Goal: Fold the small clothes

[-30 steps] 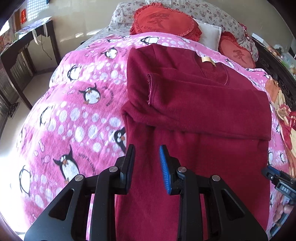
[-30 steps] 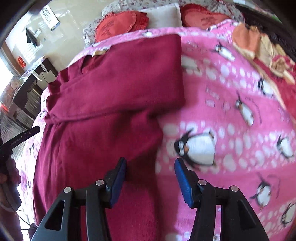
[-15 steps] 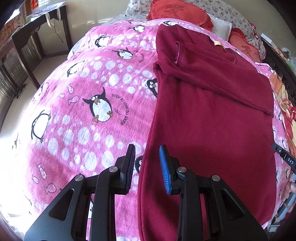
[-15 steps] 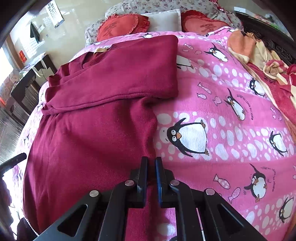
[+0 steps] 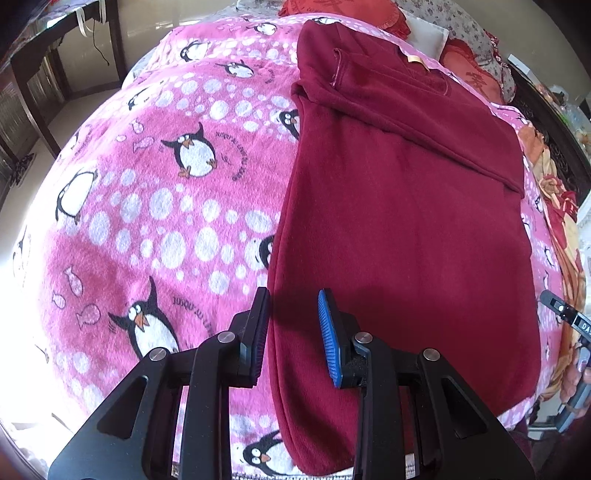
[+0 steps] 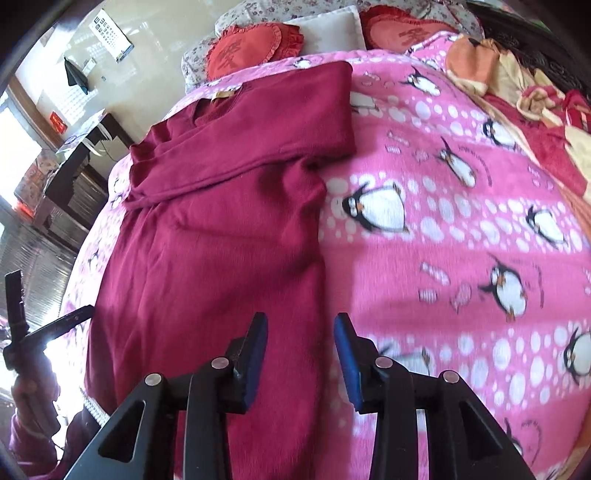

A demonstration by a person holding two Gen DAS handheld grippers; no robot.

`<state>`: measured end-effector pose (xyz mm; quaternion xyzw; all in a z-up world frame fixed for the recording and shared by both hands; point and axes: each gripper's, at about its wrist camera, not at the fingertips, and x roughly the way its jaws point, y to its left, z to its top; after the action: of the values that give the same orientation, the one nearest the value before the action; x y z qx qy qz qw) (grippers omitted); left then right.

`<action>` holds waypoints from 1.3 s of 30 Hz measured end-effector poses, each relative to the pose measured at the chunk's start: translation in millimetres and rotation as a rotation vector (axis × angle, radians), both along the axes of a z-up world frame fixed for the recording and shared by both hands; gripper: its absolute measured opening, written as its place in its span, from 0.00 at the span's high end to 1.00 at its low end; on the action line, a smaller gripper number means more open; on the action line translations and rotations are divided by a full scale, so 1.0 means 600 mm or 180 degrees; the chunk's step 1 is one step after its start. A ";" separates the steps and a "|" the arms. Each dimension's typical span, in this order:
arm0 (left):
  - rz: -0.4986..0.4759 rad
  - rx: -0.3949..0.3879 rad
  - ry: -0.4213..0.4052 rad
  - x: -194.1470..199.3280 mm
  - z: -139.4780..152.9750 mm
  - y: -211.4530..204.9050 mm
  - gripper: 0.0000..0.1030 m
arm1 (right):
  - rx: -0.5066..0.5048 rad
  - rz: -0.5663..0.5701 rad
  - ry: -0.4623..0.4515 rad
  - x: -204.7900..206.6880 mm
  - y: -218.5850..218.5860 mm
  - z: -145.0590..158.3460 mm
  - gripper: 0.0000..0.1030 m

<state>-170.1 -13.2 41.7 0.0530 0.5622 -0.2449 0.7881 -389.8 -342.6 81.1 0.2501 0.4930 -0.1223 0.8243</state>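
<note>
A dark red sweater (image 5: 402, 206) lies flat on a pink penguin blanket (image 5: 155, 206), its sleeves folded across the chest and a tan label at the collar (image 5: 415, 61). My left gripper (image 5: 293, 321) is open, its jaws on either side of the sweater's near left edge. In the right wrist view the sweater (image 6: 221, 206) lies to the left on the blanket (image 6: 461, 229). My right gripper (image 6: 300, 341) is open, its jaws on either side of the sweater's near right edge. Neither holds cloth.
Red heart cushions (image 6: 243, 48) and a white pillow (image 6: 332, 26) lie at the head of the bed. Crumpled orange and red bedding (image 6: 517, 81) lies at the right. A dark wooden table (image 5: 55, 55) stands left of the bed.
Both grippers have drawn back toward the sweater's bottom hem. The right gripper opened, shut half a second ago, and is open again. The left gripper stayed open.
</note>
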 end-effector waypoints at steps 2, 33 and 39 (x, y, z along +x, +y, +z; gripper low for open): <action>-0.0007 -0.0024 0.0091 -0.010 -0.003 0.015 0.75 | 0.0075 0.0015 0.0006 -0.023 0.004 -0.001 0.62; -0.0072 -0.0337 0.0472 -0.081 -0.033 0.054 0.54 | 0.1029 0.0446 -0.0315 -0.099 0.084 -0.061 0.55; -0.0083 -0.0412 0.0656 -0.072 -0.036 0.065 0.54 | 0.1373 0.0254 -0.0456 -0.110 0.065 -0.068 0.55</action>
<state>-213.6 25.5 20.3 -0.0162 0.6225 -0.2950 0.7247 -455.5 -303.7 40.0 0.4088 0.4574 0.0368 0.7889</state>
